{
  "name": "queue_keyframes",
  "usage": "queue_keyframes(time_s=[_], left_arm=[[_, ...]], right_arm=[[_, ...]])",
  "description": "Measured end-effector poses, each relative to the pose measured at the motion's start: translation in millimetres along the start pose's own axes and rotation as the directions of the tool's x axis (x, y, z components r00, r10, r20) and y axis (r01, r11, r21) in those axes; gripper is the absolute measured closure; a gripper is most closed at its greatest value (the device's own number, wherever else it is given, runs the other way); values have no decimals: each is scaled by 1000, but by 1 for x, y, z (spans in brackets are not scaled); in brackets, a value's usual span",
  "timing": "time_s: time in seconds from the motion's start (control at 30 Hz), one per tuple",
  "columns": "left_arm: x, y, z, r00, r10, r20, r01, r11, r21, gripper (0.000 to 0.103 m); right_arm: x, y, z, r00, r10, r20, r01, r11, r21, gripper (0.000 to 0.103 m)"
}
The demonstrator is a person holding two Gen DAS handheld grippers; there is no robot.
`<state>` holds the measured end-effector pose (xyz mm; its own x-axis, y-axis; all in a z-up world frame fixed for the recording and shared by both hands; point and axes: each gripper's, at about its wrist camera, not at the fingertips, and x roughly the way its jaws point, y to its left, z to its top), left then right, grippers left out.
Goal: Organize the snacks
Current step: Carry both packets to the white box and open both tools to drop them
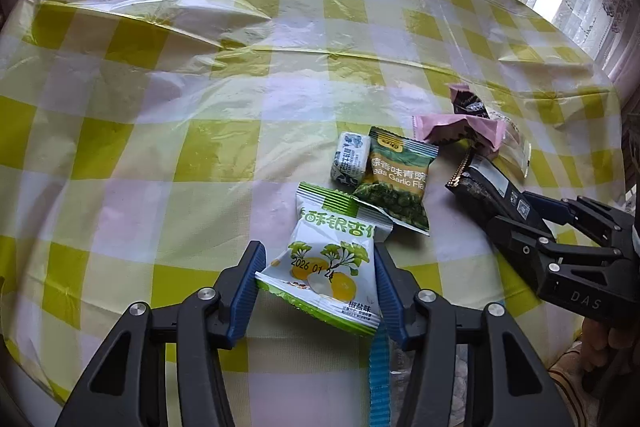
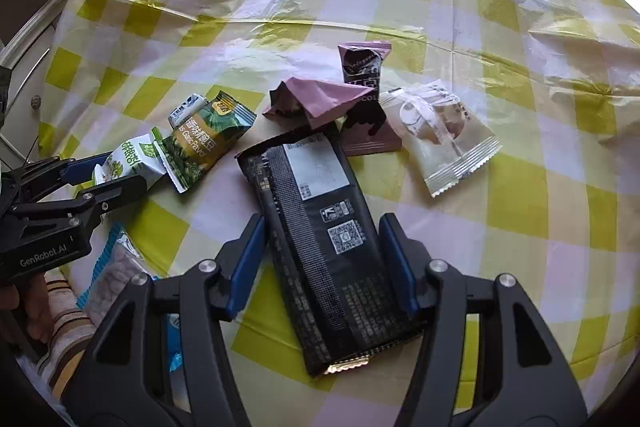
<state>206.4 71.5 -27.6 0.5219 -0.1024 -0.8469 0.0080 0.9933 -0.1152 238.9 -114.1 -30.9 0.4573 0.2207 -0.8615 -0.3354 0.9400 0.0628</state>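
A white-and-green ginkgo snack packet sits tilted between my left gripper's blue pads, which press on its two sides. The right wrist view shows that left gripper with the same packet. A long black packet with a white label and a gold end lies lengthwise between my right gripper's pads, which meet its edges. The left wrist view shows the right gripper on the black packet. Beside them lie a green pea packet and a small white-blue candy.
On the round table with its yellow-checked plastic cloth lie a pink wrapper, a dark brown chocolate packet and a pale clear packet. A blue-edged clear packet hangs at the near edge. Curtains stand behind.
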Motion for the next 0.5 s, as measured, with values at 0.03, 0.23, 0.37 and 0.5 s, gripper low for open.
queue_keyframes(time_s=[0.03, 0.23, 0.37, 0.5], left_arm=[[-2, 1, 0, 1000, 9, 7, -9, 1000, -9, 49], [-13, 7, -2, 997, 65, 49, -62, 996, -59, 50], [-25, 10, -2, 990, 109, 87, -101, 991, -93, 50], [-34, 6, -2, 983, 149, 109, -137, 984, -112, 50]], right_arm=[[-1, -2, 0, 1000, 9, 6, -9, 1000, 14, 44], [-7, -5, -6, 999, 39, 31, -40, 998, 45, 45], [-14, -8, -10, 997, 39, 60, -43, 997, 61, 45], [-27, -12, -13, 994, 53, 92, -61, 995, 77, 45]])
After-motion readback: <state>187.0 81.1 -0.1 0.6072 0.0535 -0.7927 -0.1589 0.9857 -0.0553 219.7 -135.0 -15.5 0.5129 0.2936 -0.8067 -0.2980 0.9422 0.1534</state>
